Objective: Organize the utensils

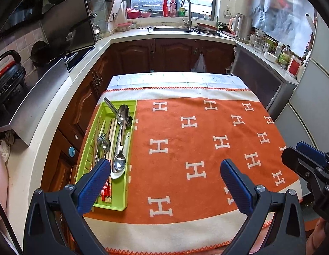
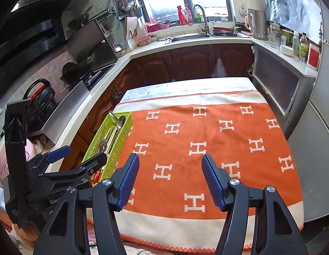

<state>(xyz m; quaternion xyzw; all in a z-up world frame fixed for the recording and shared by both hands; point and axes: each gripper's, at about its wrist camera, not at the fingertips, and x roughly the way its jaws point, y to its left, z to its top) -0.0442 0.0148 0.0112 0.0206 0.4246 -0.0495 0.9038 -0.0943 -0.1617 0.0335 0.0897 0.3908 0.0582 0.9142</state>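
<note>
A green utensil tray (image 1: 130,106) sits at the left edge of the orange cloth (image 1: 185,127). It holds metal spoons (image 1: 123,114), a fork (image 1: 100,140), chopsticks (image 1: 107,189) and a white ceramic spoon (image 1: 125,148). My left gripper (image 1: 164,176) is open and empty above the cloth's near left, its left finger over the tray's near end. My right gripper (image 2: 170,170) is open and empty above the cloth's near middle. The tray also shows in the right wrist view (image 2: 126,125), with the left gripper (image 2: 79,159) beside it.
The cloth with white H marks covers a small table (image 2: 185,89). Brown cabinets (image 1: 175,53), a sink with a tap (image 1: 185,17) and a stove (image 1: 79,51) ring the table. A fridge (image 2: 321,127) stands at the right.
</note>
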